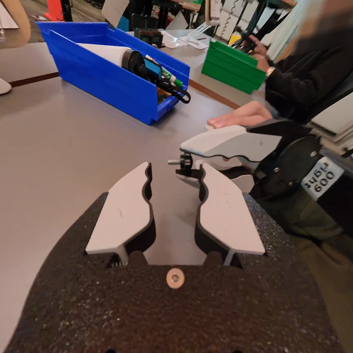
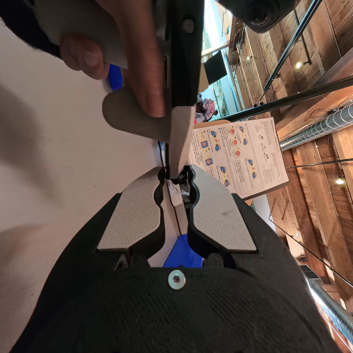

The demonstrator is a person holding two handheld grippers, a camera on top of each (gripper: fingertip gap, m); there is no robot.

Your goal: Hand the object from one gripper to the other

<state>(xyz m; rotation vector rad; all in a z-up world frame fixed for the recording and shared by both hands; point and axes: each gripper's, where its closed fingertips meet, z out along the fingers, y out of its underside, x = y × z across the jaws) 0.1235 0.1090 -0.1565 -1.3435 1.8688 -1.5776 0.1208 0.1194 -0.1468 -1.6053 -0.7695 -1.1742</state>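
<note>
At frame centre the right gripper (image 1: pixel 186 165) is clamped on the knob (image 1: pixel 184 162), while the left gripper (image 1: pixel 176 168) has its fingers apart beside it, so the handover is not yet done.

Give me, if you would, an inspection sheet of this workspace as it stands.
Surface: grey table, two bins on it.
Job's things: black screw knob, held off the table.
Clutter: blue bin holding a white roll and marker; green bin.
Grippers: left gripper open, empty; right gripper shut on the knob.
Cables: black cord looped over the blue bin's end.
Surroundings: person's black sleeve; orange cone.
</note>
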